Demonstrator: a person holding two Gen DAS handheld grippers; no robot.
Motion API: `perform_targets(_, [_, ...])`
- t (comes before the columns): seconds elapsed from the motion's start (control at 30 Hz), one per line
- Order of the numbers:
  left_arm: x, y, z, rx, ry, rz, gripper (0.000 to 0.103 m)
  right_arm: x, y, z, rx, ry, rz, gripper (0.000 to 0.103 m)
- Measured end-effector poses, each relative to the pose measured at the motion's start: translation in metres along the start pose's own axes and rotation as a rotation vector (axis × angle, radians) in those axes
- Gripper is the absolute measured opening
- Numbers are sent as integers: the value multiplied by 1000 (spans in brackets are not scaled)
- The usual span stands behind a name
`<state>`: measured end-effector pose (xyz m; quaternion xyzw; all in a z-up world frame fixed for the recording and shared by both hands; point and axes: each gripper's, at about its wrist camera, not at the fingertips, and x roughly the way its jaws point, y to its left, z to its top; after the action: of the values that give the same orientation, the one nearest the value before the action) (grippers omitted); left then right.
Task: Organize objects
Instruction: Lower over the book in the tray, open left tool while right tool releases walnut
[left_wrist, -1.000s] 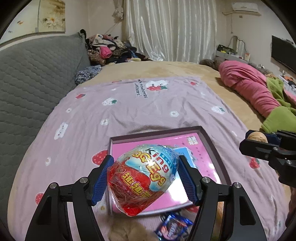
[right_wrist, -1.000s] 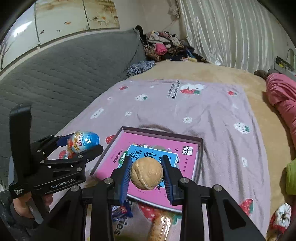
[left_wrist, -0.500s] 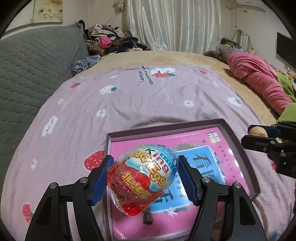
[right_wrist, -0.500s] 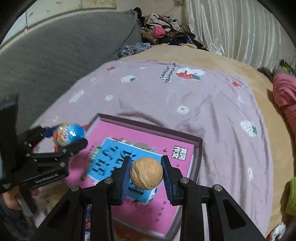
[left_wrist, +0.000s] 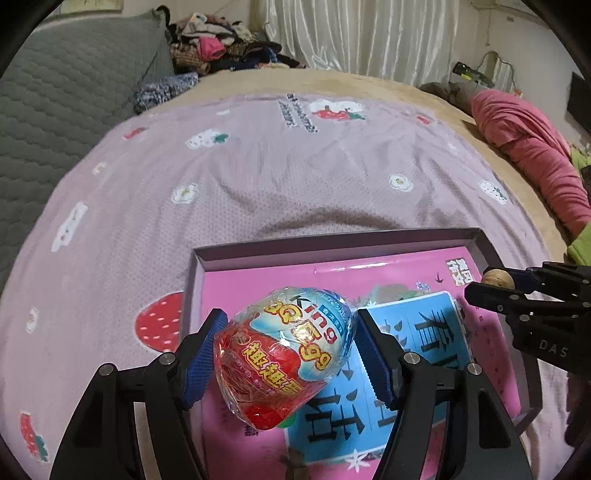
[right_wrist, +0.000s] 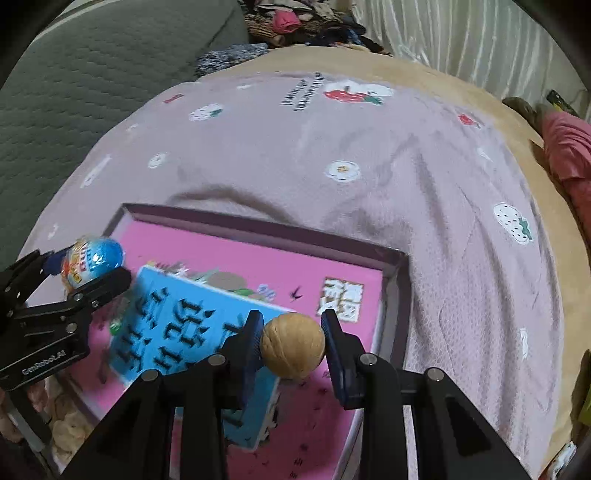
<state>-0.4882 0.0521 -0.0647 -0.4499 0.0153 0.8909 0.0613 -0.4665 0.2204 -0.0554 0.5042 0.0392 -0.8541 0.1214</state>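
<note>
A foil-wrapped toy egg (left_wrist: 284, 350), red and pale blue, sits between the blue pads of my left gripper (left_wrist: 286, 354), which is shut on it. My right gripper (right_wrist: 292, 345) is shut on a tan walnut (right_wrist: 292, 345). Both hang over a shallow purple box (left_wrist: 332, 244) lying on the bed, lined by a pink book with a blue panel (left_wrist: 406, 354). In the right wrist view the left gripper (right_wrist: 79, 275) with the egg (right_wrist: 92, 258) is over the box's (right_wrist: 258, 225) left end. In the left wrist view the right gripper (left_wrist: 498, 286) holds the walnut (left_wrist: 496, 277) over the box's right end.
A lilac blanket with strawberry prints (left_wrist: 295, 166) covers the bed. A grey quilted headboard (left_wrist: 55, 110) stands at the left, a heap of clothes (left_wrist: 218, 48) at the back, a pink bundle (left_wrist: 532, 147) at the right. A beige fluffy thing (right_wrist: 70, 424) lies beside the box's near left corner.
Both grippers have come forward and down over the box, which now looks larger and closer. The snack packets near the front edge have dropped out of view. Both grips are unchanged.
</note>
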Motion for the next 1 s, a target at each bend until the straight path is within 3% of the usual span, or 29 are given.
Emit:
perform_targets(0.17, [13,4,3,-9,24,-11,71,15,-6,5,11,16,-23,33])
perform_targets(0.3, [15,-5,0,53,-2,41,71,25,-9,6,12,29,-31,33])
perform_targets(0.7, [30,5,8,-5,51,-5,72,33,-24,10,57,29,-24,34])
perform_targets(1.0, [23,12,11,-24,72,-21,78,26,-25,7,57,10,-21,58])
